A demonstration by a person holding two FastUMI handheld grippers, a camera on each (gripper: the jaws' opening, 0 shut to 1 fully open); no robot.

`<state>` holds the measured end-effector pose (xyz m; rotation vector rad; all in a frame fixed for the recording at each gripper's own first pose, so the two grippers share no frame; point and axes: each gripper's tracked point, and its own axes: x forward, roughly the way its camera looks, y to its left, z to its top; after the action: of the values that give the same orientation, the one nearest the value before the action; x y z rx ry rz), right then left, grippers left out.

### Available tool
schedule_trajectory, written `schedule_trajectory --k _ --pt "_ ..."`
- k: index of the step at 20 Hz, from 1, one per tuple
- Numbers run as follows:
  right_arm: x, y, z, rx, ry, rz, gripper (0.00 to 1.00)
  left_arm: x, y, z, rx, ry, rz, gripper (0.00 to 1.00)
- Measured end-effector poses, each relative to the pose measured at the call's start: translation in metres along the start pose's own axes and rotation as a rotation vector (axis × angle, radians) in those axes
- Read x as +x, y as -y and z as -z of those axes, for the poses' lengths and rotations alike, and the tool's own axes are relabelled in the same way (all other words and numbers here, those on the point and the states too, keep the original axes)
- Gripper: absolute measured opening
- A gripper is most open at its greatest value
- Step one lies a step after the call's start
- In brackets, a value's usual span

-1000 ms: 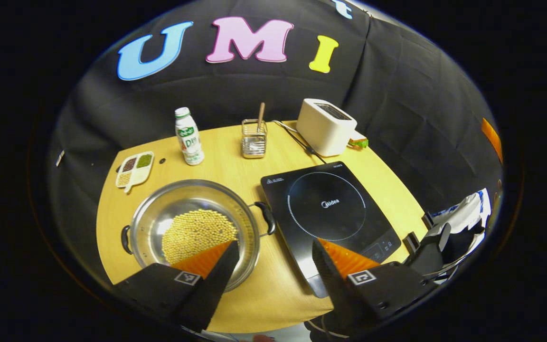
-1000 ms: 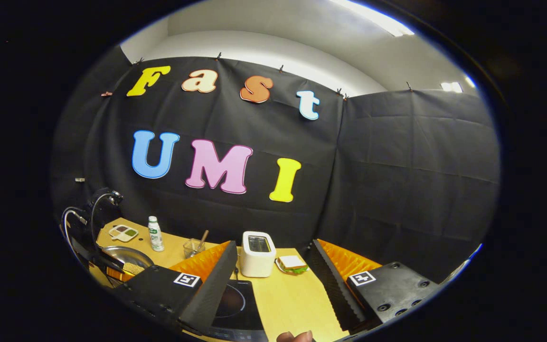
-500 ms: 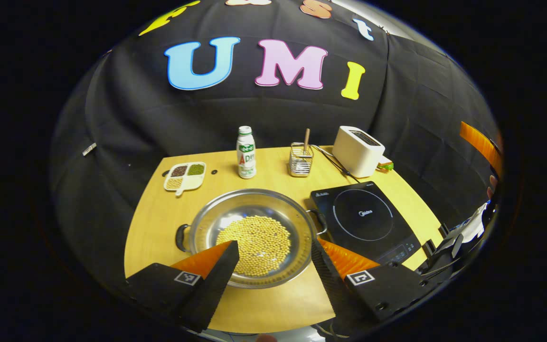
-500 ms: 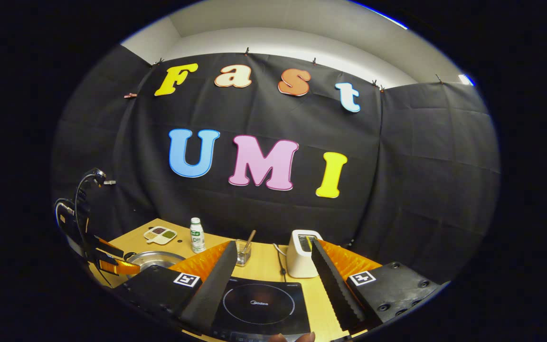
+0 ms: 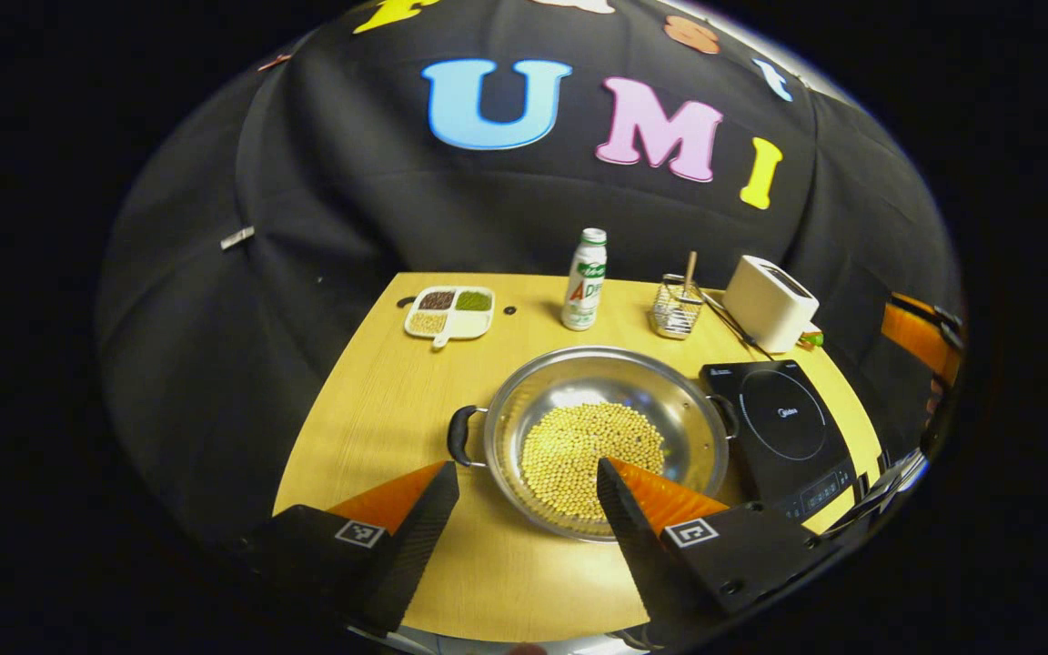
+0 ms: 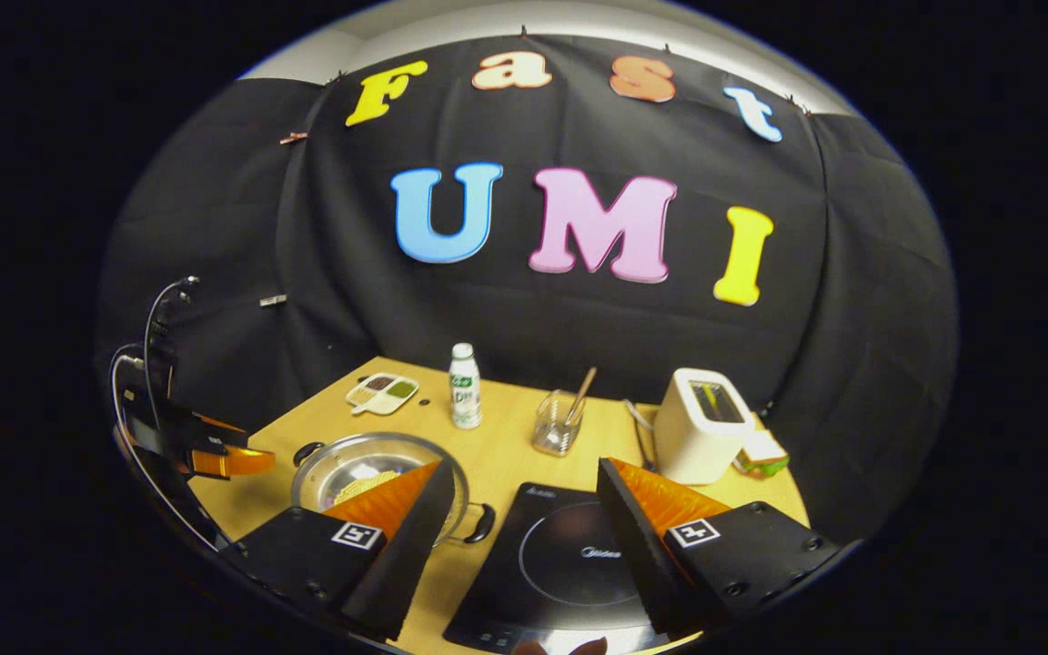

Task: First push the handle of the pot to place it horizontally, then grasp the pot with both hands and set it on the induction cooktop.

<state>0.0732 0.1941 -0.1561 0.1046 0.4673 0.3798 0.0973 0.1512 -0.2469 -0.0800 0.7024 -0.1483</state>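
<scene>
**Entry: pot beside cooktop, both grippers spread and hovering**

Change since the previous second: the left gripper's camera is swinging leftward, so the pot is drifting from the left of its picture toward the middle; the right gripper's camera is tipping downward, bringing more of the table (image 6: 506,455) into sight.

Items, left to right, placed relative to the pot:

- Sectioned dish (image 5: 449,311): lying behind and left of the pot, well apart.
- Bottle (image 5: 584,291): standing upright behind the pot.
- Pot (image 5: 610,437): resting on the table, holding a heap of yellow beans (image 5: 588,455); its two black handles are pointing left and right, so the levelling step appears done.
- Wire holder (image 5: 675,309): sitting behind and right of the pot.
- Induction cooktop (image 5: 783,428): lying just right of the pot, the pot's right handle nearly touching it.
- Toaster (image 5: 770,302): standing behind the cooktop.

Left gripper (image 5: 524,500): jaws spread, gripping nothing, hanging over the pot's near rim. Right gripper (image 6: 524,505): jaws likewise spread and empty, hanging over the cooktop's left part.

Risk, as judged: an uneven two-sided lift is likely to tilt the pot and spill beans; a shallow bite on the thin rim may slip.

View differences: the right gripper view is showing the left gripper off to the pot's left, and a sandwich (image 6: 762,452) by the toaster.
</scene>
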Motion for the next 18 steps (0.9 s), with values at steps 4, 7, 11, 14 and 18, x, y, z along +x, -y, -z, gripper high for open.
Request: schedule_trajectory --k 4,7,11,14,18 --pt "0.046 -0.035 0.049 0.127 -0.184 -0.091 0.99 0.041 -0.027 0.013 -0.026 -0.086 -0.009 0.95" --pt "0.079 -0.038 0.078 0.145 -0.265 -0.082 0.99 0.073 -0.038 0.018 -0.025 -0.142 -0.017 0.95" --pt "0.113 -0.042 0.103 0.136 -0.325 -0.078 0.87 0.114 -0.049 0.015 0.027 -0.17 -0.037 0.95" --pt "0.132 -0.043 0.12 0.141 -0.368 -0.067 0.9 0.139 -0.055 0.016 0.059 -0.2 -0.053 0.93" --pt "0.149 -0.042 0.137 0.161 -0.4 -0.047 0.86 0.161 -0.046 0.024 0.068 -0.238 -0.016 0.79"
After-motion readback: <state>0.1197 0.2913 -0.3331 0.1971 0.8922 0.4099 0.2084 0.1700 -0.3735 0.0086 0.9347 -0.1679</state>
